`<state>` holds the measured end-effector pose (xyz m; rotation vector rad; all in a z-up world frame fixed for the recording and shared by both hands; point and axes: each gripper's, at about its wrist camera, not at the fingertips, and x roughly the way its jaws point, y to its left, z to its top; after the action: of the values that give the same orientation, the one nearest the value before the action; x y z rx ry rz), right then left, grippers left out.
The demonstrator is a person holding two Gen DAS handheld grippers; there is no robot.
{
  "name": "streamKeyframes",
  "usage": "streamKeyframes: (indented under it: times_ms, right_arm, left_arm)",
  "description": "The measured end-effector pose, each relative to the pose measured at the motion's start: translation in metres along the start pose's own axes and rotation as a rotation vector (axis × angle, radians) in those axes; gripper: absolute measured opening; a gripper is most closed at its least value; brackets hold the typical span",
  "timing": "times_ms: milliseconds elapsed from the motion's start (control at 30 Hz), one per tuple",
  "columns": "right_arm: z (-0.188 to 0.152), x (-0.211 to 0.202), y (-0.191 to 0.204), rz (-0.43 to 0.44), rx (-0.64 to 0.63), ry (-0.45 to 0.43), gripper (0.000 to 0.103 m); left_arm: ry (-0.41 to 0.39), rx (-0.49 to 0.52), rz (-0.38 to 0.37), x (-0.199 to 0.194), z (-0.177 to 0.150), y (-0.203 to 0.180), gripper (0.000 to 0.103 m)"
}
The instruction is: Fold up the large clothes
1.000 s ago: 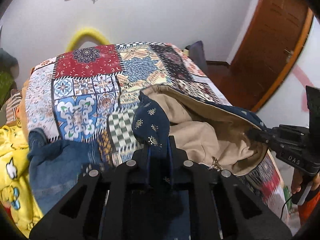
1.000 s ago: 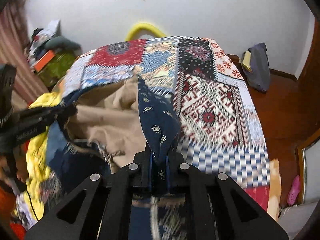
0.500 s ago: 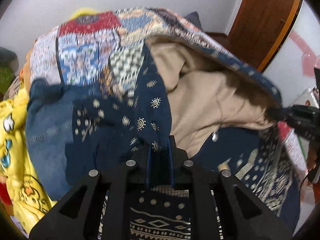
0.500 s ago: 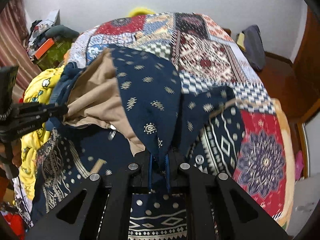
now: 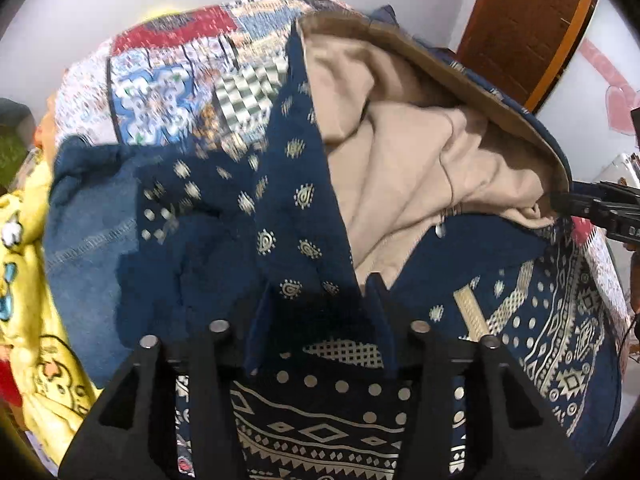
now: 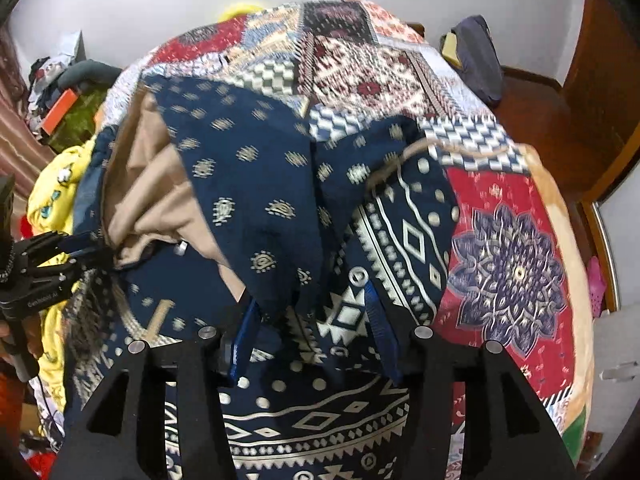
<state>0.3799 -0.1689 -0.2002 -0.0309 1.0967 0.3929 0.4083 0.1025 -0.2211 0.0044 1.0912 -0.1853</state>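
Observation:
A large navy jacket (image 5: 280, 208) with gold motifs and a beige lining (image 5: 408, 168) lies across the patchwork bed, its patterned hem near me (image 6: 320, 416). My left gripper (image 5: 320, 300) stands open, its jaws apart around a navy fold that drapes between them. My right gripper (image 6: 312, 312) is also open, its blue fingers (image 6: 244, 332) spread with a navy fold (image 6: 260, 200) hanging loose between them. Each gripper shows in the other's view, at the far edge of the jacket (image 5: 596, 208) (image 6: 44, 276).
The patchwork quilt (image 6: 512, 264) covers the bed. Blue jeans (image 5: 84, 248) and a yellow cartoon cloth (image 5: 28, 320) lie on the left side. A wooden door (image 5: 532, 20) stands at the right, a dark bag (image 6: 476, 60) on the floor by the wall.
Both grippers came down and back with the jacket, laying it over the bed. Both then opened, and the navy folds slackened between the jaws.

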Motion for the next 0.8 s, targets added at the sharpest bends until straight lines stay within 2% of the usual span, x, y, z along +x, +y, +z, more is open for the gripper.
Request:
streamKeyframes:
  times_ms: [233,533,633,667,700,767,800]
  right_arm:
    - [0.030,-0.004,0.027,0.033,-0.062,-0.092,0.053]
    - [0.076,0.047,0.049,-0.030,-0.115,-0.067,0.054]
    - [0.085,0.056,0.050,-0.040,-0.126,-0.086,0.054]
    - [0.087,0.057,0.051,-0.042,-0.134,-0.099,0.054]
    - [0.088,0.058,0.052,-0.042,-0.139,-0.104,0.054]
    - [0.090,0.058,0.053,-0.035,-0.152,-0.127,0.051]
    - [0.090,0.058,0.054,-0.026,-0.158,-0.126,0.039]
  left_arm:
    - [-0.055,-0.010,0.016,-0.010,0.037,0.007,0.050]
    - [-0.054,-0.051,-0.010,0.028,0.092,0.020,0.050]
    - [-0.051,-0.064,-0.026,0.046,0.104,0.024,0.050]
    - [-0.062,-0.070,-0.036,0.050,0.107,0.024,0.049]
    - [-0.073,-0.074,-0.041,0.051,0.109,0.024,0.038]
    - [-0.091,-0.078,-0.058,0.053,0.112,0.024,0.024]
    - [-0.092,-0.080,-0.057,0.054,0.114,0.023,0.018]
